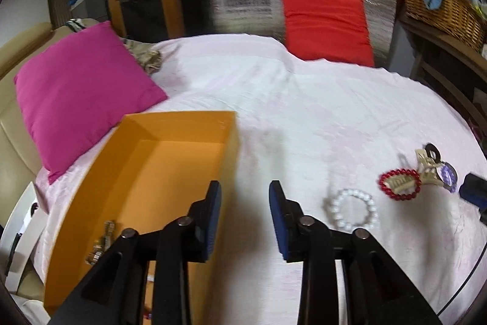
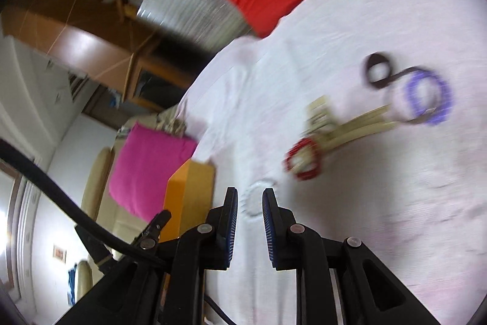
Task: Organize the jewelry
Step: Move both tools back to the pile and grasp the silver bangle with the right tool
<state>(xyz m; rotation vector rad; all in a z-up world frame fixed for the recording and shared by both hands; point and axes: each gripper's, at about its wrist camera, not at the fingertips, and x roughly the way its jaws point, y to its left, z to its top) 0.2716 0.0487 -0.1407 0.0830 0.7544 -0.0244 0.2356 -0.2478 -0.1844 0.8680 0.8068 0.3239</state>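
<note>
Spread apart and empty: left gripper (image 1: pixel 245 191) fingers (image 1: pixel 213 203), poised above orange box's (image 1: pixel 170 154) right wall, metal trinket (image 1: pixel 102 242) lying inside. Further right on the bed sheet (image 1: pixel 304 99): white bead bracelet (image 1: pixel 353 210), then red bead bracelet (image 1: pixel 400 185) around a beige hair claw (image 1: pixel 426 169). Slightly parted, gripping nothing: right gripper (image 2: pixel 250 204) fingers (image 2: pixel 232 212), white bracelet blurred beyond them.

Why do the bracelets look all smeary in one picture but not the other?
In the right wrist view, motion blur smears the red bracelet and the white bracelet nearly melts into the sheet; in the left wrist view the white bracelet shows its separate beads, though the fisheye lens bends the bed round.
</note>
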